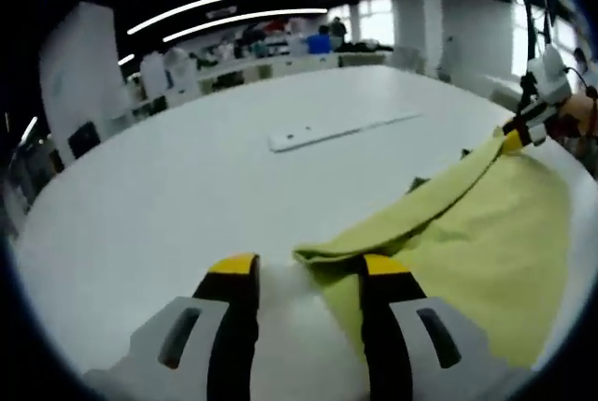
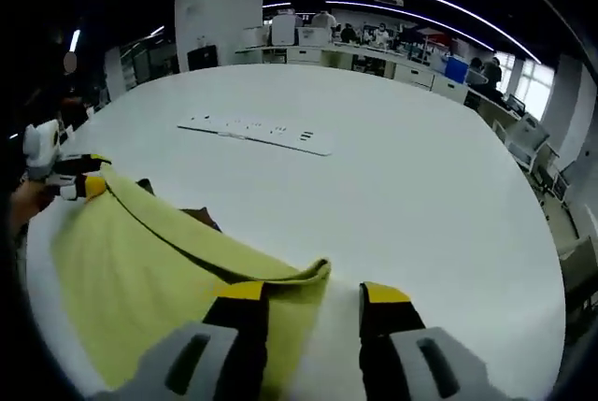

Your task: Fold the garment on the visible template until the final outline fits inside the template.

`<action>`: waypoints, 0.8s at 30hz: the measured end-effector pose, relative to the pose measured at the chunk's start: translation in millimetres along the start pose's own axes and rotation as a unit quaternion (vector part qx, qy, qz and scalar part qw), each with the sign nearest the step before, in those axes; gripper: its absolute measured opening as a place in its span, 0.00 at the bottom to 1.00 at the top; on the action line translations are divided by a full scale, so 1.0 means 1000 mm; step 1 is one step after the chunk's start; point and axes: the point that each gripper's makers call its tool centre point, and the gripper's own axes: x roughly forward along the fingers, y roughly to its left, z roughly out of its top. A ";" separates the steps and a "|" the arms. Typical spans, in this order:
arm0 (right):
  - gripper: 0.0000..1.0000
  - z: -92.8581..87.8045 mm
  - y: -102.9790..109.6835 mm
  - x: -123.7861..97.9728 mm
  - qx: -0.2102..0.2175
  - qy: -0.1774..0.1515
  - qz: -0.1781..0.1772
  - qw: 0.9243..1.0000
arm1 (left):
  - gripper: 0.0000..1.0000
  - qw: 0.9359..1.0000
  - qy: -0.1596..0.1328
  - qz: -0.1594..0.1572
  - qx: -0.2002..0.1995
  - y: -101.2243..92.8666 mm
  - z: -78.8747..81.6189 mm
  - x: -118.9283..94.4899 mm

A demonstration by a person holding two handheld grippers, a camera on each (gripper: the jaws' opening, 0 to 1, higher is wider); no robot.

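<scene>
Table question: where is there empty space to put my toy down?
The white table is bare between the yellow garment and the long white strip, and all along the side past that strip. It is crowded where the garment lies, with both hand-held grippers at its edge.

No text, label, brand or number can be read in either view. The long white strip (image 2: 258, 132) lying on the white tabletop (image 2: 402, 186) carries a row of small dark marks in the right gripper view; they may be printing or holes, but they are too small and blurred to tell. In the left gripper view the same strip (image 1: 338, 129) shows two dark dots near one end, with nothing legible beside them. The yellow garment (image 1: 467, 233) shows plain cloth with no tag or print in view. Boxes and desks far behind the tabletop are too blurred for any sign to be made out.
</scene>
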 end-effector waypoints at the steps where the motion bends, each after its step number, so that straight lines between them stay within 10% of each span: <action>1: 0.35 0.002 -0.001 0.002 -0.002 -0.003 -0.004 1.000 | 0.39 1.000 -0.001 0.004 -0.003 0.002 0.001 0.003; 9: 0.35 0.013 -0.014 0.011 0.049 -0.032 -0.035 0.998 | 0.41 0.997 -0.016 0.051 -0.056 0.014 0.011 0.008; 24: 0.58 0.014 0.005 -0.017 0.066 -0.016 0.009 0.998 | 0.71 0.996 -0.025 0.038 -0.081 0.010 0.023 -0.032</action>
